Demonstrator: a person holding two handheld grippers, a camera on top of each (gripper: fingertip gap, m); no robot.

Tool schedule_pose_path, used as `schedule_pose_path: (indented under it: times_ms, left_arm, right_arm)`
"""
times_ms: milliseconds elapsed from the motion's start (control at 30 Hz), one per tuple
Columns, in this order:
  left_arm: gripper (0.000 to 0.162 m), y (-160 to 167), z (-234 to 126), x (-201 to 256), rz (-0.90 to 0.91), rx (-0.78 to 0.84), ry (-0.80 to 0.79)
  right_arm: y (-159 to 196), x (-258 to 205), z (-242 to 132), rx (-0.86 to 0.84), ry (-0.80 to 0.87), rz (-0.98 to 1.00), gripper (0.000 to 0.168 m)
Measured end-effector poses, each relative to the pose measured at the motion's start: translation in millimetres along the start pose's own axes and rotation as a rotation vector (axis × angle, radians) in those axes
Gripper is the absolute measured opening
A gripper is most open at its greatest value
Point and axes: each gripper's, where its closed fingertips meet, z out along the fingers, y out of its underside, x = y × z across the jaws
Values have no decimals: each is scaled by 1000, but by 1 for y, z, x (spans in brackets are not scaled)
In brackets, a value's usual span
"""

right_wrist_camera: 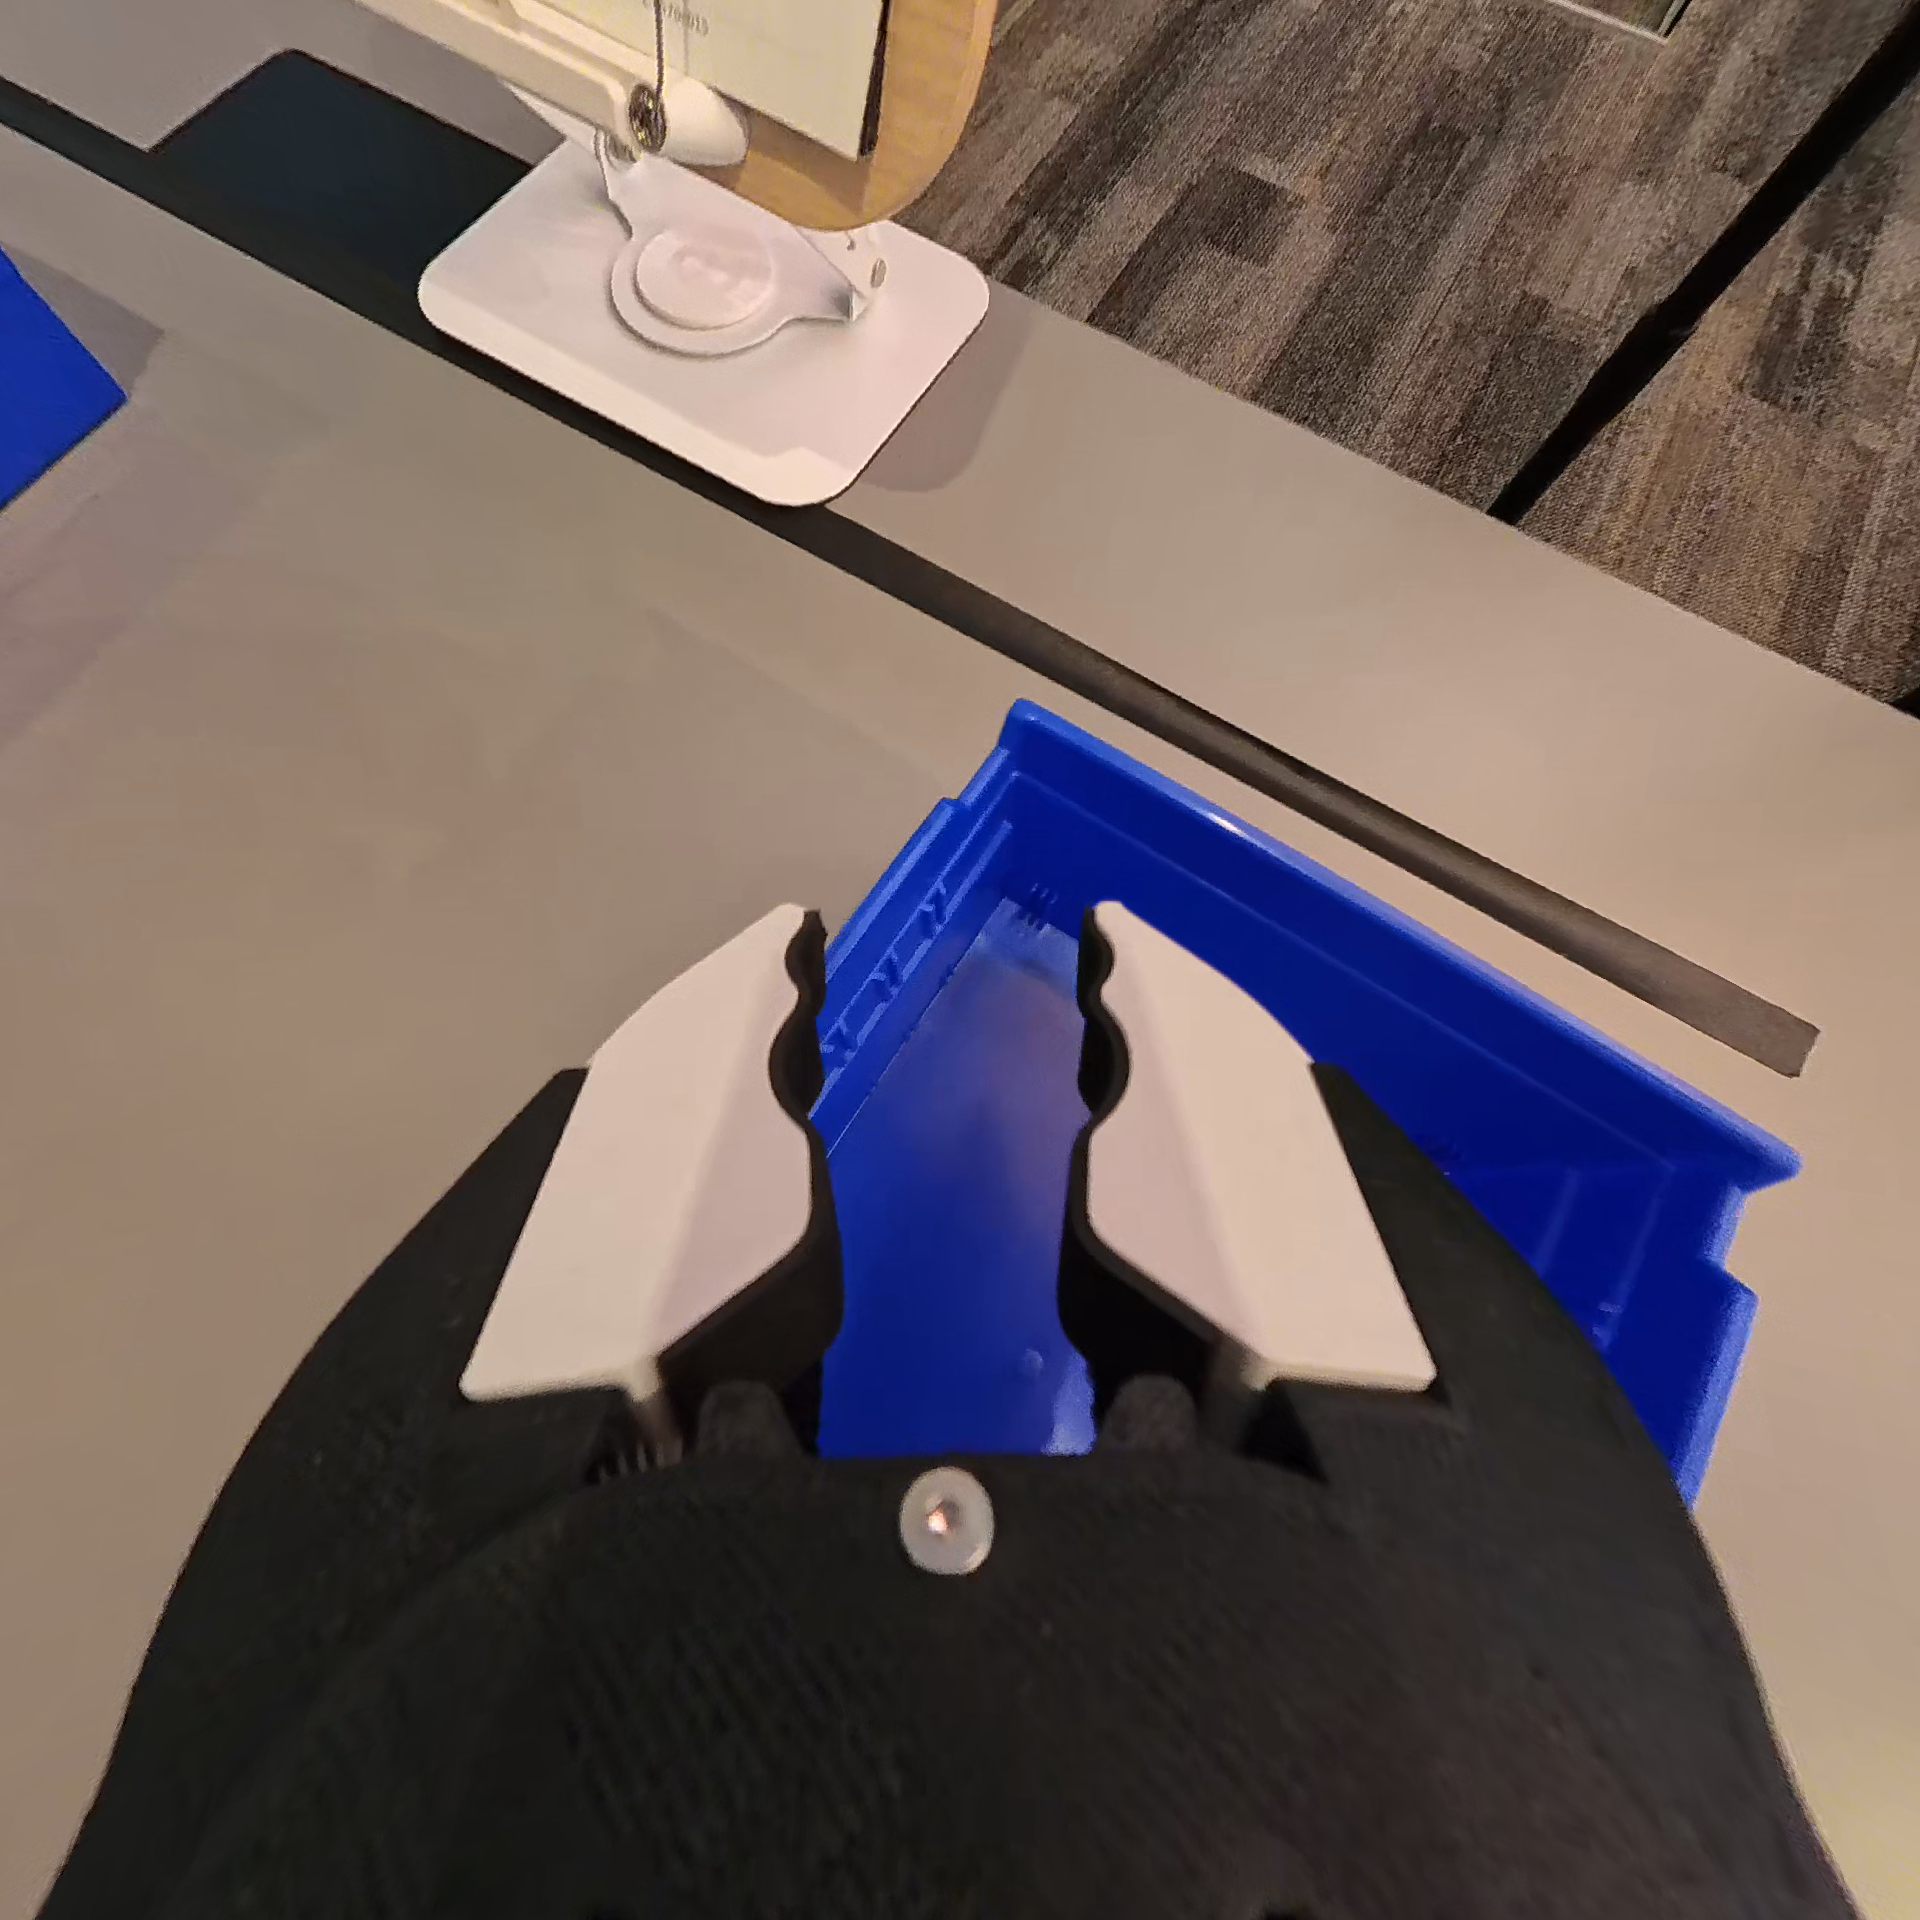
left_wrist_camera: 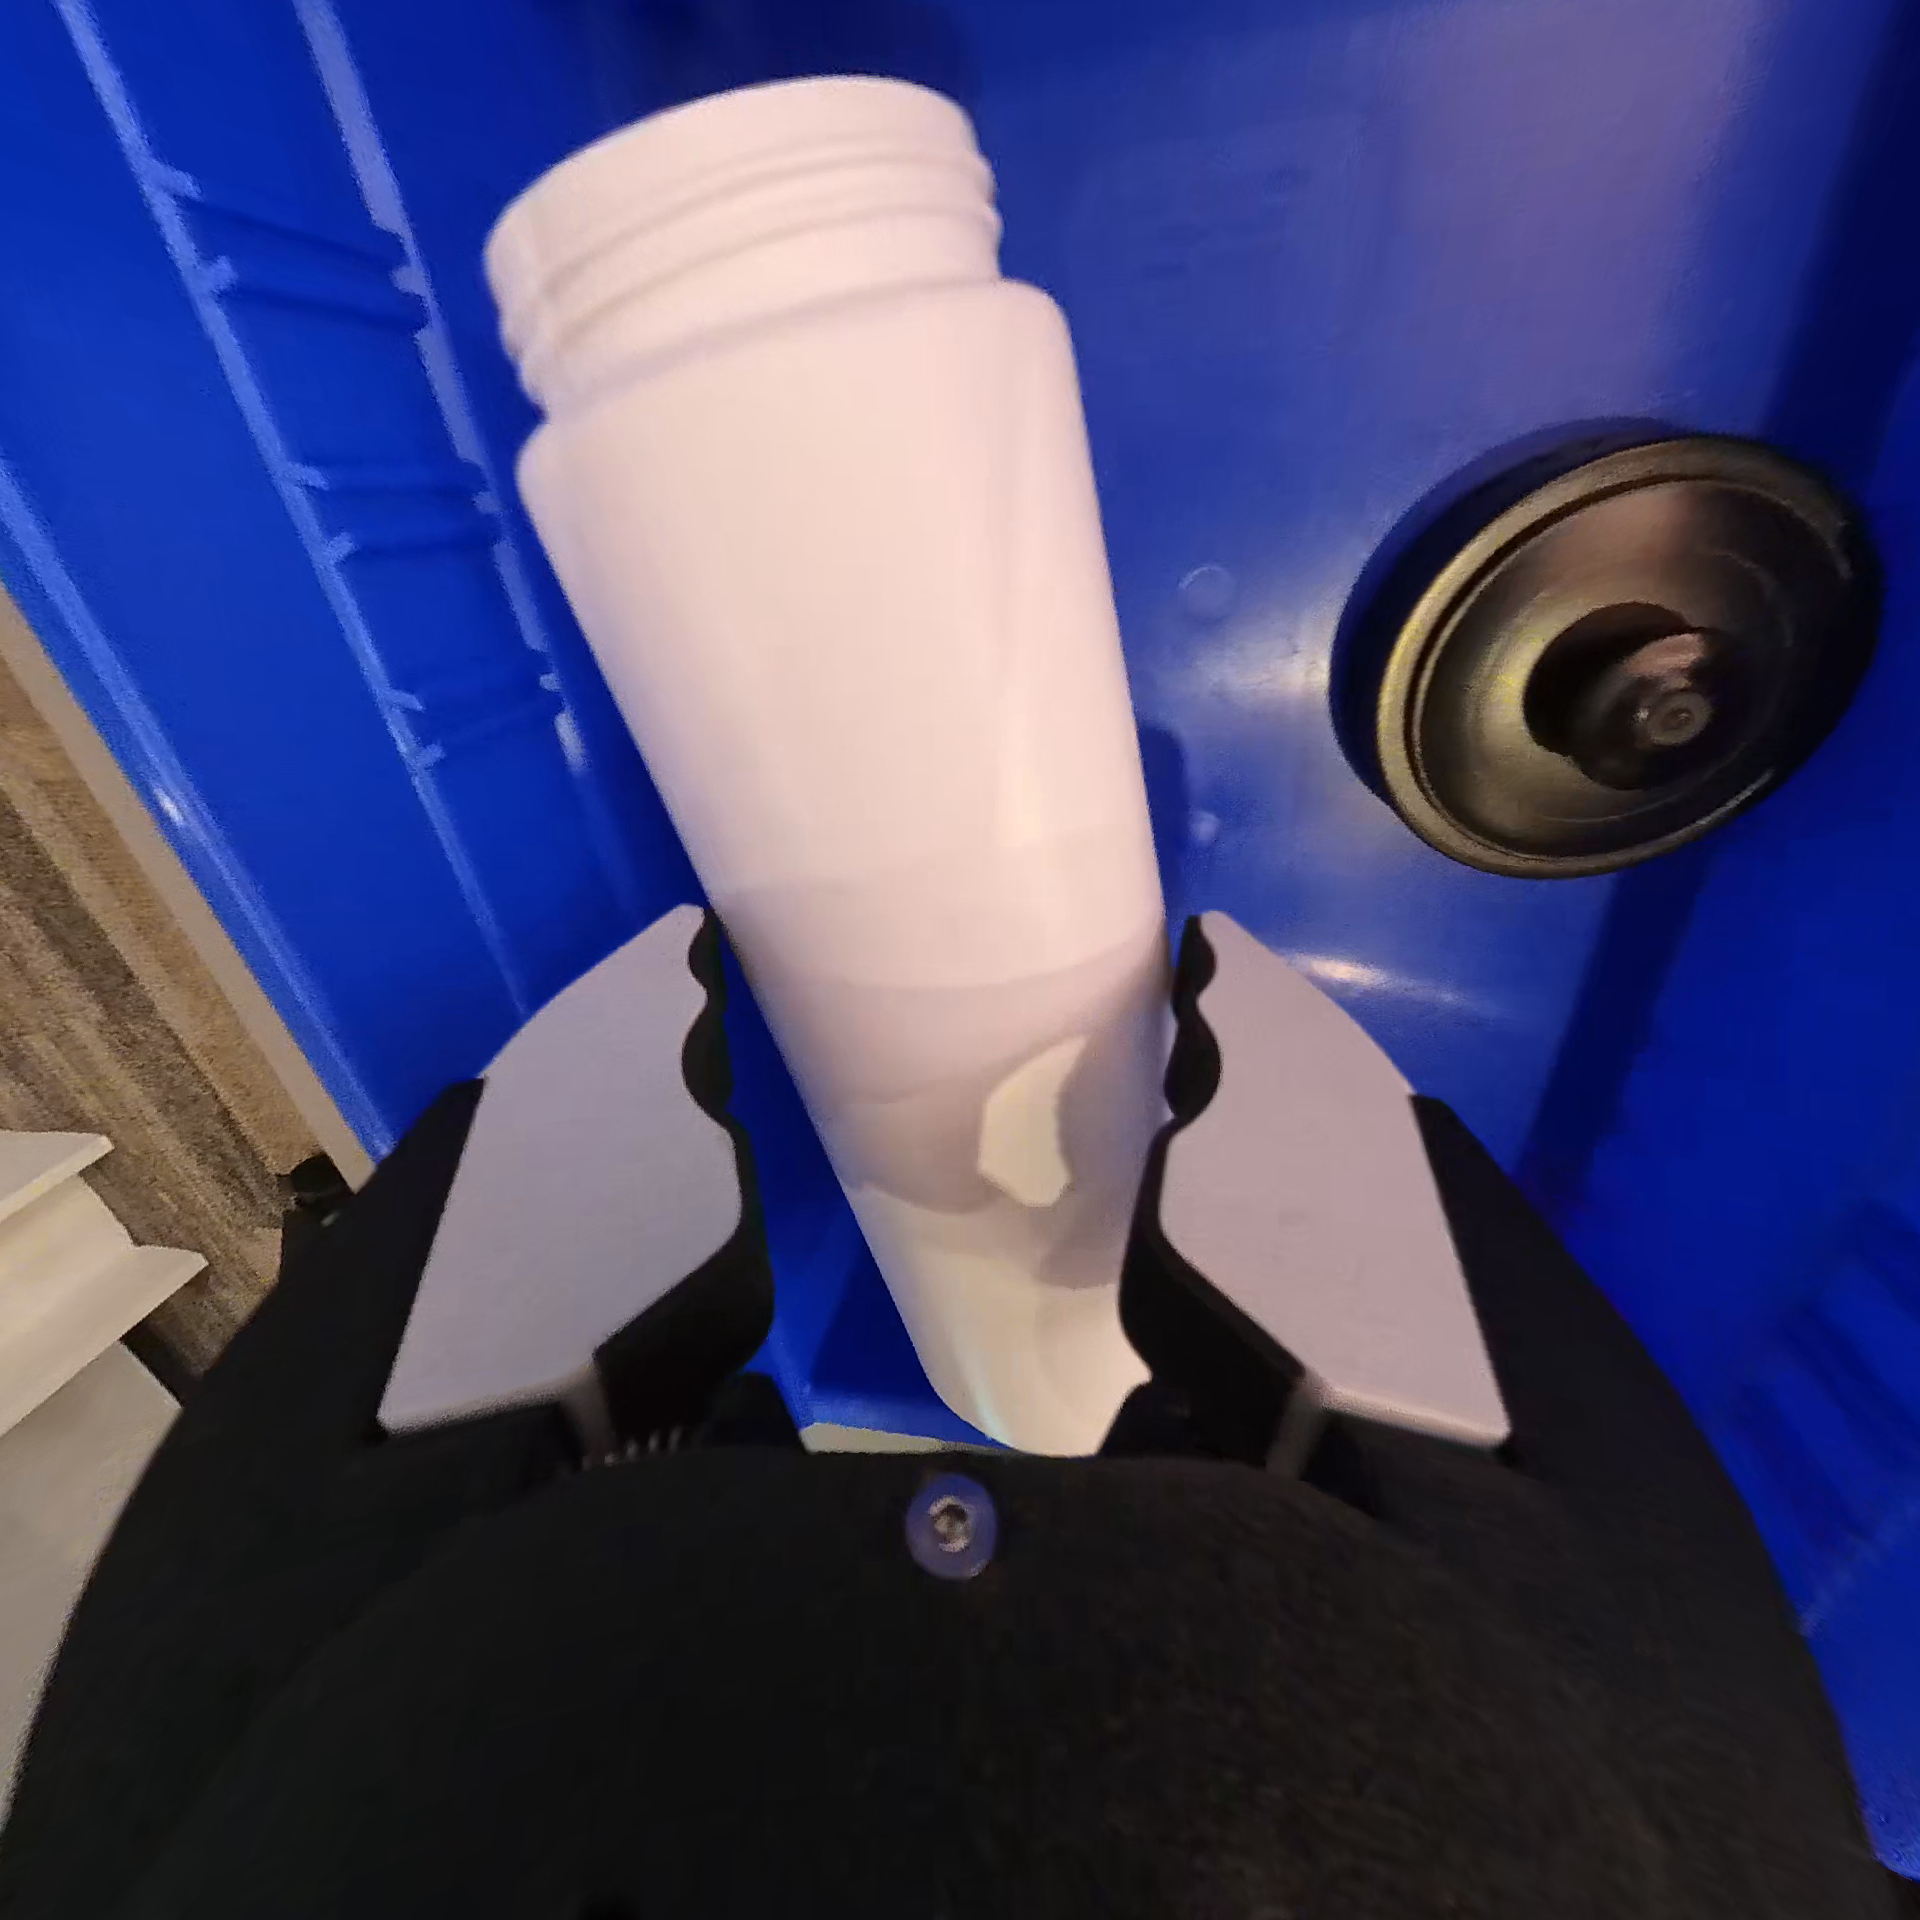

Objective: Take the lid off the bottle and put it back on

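Note:
A white bottle [left_wrist_camera: 821,582] with a bare threaded neck and no lid is in the left wrist view. It tilts up and to the left. My left gripper [left_wrist_camera: 951,935] is shut on its lower part and holds it above a blue bin [left_wrist_camera: 1351,260]. A black round lid [left_wrist_camera: 1621,655] lies on the bin floor to the right of the bottle. In the right wrist view, my right gripper [right_wrist_camera: 951,925] is open and empty, above a corner of a blue bin [right_wrist_camera: 1351,997]. Neither the bottle nor the lid shows in that view.
The bin stands on a grey table [right_wrist_camera: 416,727] with a dark edge strip. A white stand base [right_wrist_camera: 707,343] sits at the far edge. Another blue object [right_wrist_camera: 42,384] is at the left edge. Carpet floor [right_wrist_camera: 1455,208] lies beyond the table.

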Motion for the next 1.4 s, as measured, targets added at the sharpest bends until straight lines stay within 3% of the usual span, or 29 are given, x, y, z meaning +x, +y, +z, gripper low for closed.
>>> schedule_pose_path:
  times_ms: [367,667,900,1133,1400]
  left_arm:
    - [87,9,13,0,56,-93,-49]
    - [86,0,-4,12,131,-11,-28]
    - [86,-6,-44,20,153,166,86]
    - [86,-22,-106,24,137,476,189]
    - [86,-22,-182,67,227,787,386]
  right_arm:
    - [5,-7,5,-38,-11,-32,49]
    - [7,-9,10,-60,-10,-48,49]
    - [9,-13,14,-76,-15,-65,49]
    - [13,-18,21,-106,-18,-91,49]
    - [-3,-33,17,-28,-31,-130,48]
